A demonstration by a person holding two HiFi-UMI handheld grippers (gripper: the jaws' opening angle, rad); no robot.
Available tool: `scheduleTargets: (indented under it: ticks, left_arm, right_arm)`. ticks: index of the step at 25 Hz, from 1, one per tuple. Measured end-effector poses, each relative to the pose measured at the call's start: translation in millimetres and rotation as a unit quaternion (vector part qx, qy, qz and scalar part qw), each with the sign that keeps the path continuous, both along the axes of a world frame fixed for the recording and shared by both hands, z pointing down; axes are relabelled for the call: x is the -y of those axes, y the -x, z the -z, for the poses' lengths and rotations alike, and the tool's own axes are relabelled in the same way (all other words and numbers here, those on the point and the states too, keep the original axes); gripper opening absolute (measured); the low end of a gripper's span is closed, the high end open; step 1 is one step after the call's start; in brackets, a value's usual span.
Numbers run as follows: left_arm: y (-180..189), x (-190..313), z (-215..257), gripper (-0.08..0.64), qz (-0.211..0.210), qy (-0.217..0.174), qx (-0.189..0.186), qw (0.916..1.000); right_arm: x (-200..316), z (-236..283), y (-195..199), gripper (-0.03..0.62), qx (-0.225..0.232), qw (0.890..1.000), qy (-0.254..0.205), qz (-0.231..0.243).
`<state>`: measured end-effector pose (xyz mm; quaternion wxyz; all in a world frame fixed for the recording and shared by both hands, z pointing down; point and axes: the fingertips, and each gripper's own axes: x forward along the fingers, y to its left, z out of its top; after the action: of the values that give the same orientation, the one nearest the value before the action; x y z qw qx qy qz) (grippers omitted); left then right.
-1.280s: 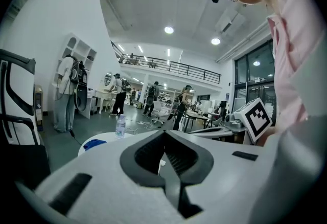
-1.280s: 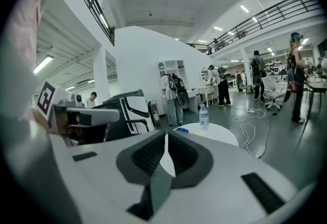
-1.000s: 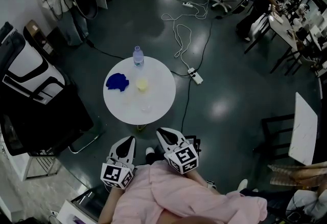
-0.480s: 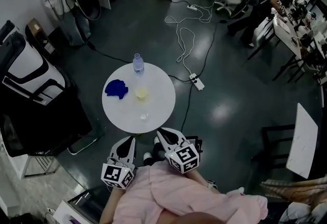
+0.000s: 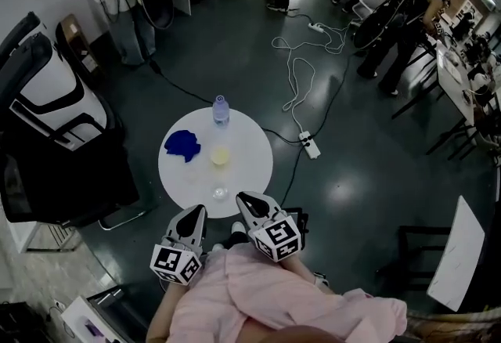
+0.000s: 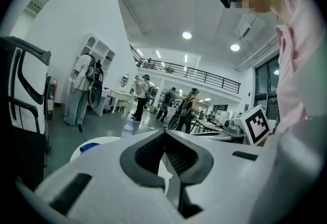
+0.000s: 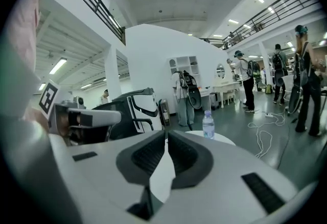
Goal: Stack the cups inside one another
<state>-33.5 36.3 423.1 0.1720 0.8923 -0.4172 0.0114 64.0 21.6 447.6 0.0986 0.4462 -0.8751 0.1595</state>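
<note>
readable text: none | water bottle (image 5: 221, 110) label: too small to read | signs, brands, numbers: none legible

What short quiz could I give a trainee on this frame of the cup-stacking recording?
1. True or false: the right tongs hold a cup.
2. In the head view, what lies left of the yellow cup on the round table? A) blue cloth B) book C) plate
3. Which item stands at the table's far edge?
Key: 1 false, they are shut and empty; 2 A; 3 the water bottle.
</note>
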Motion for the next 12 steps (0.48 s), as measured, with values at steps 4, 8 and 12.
scheduleTargets:
  ticks: [4, 8, 12]
  left_arm:
    - [-12, 10, 4, 0.009, 0.009, -0.011, 0.005, 0.9999]
    - [-27, 14, 6, 0.009, 0.011, -0.023, 0.004, 0.9997]
    - [-29, 23, 6, 0.009, 0.019, -0.025, -0.010, 0.9994]
  right_arm:
    - [14, 2, -4, 0.038, 0.001, 1.000, -0.007, 0.027]
    - [23, -2, -12, 0.038, 0.004, 0.999, -0.005, 0.046]
    - [29, -9, -15, 0.038, 0.003, 0.998, -0.001, 0.056]
